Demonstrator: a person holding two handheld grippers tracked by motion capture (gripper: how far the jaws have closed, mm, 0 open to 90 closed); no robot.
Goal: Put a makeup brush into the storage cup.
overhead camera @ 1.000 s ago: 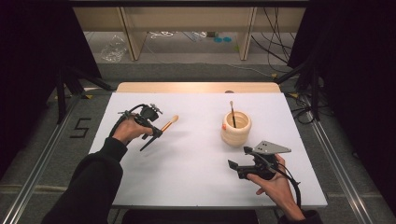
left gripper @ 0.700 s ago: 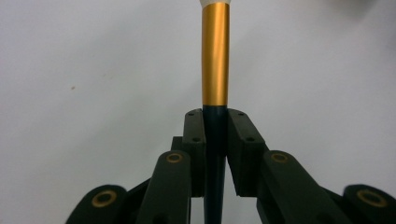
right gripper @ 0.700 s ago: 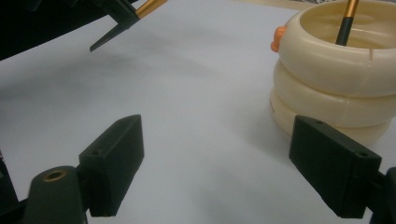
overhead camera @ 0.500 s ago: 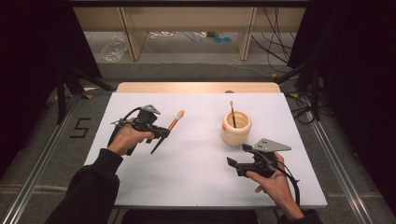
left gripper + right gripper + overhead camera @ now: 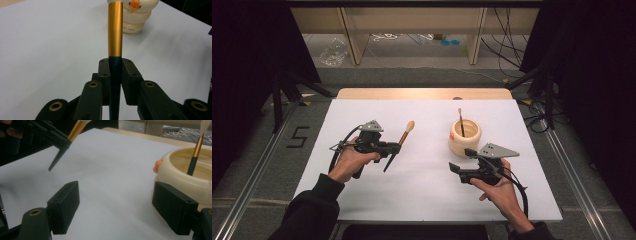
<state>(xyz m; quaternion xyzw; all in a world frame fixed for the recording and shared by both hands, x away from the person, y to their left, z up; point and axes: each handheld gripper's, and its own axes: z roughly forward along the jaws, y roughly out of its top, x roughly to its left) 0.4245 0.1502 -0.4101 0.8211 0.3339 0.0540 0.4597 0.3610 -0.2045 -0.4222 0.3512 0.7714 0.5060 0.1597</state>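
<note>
My left gripper (image 5: 393,148) clamps the makeup brush (image 5: 404,136) by its dark handle, lifted off the white table (image 5: 422,195), bare room all around. My right gripper (image 5: 116,206) gapes with nothing between, closing slightly, just beside the cream holder (image 5: 465,137). Brush bristles are cut off in the left gripper view.

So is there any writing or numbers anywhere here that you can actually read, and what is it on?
"5": black mark on the grey floor left of the table.
Small reddish print low on the cream duck-faced pot: too blurred to read.
No other writing shows.
</note>
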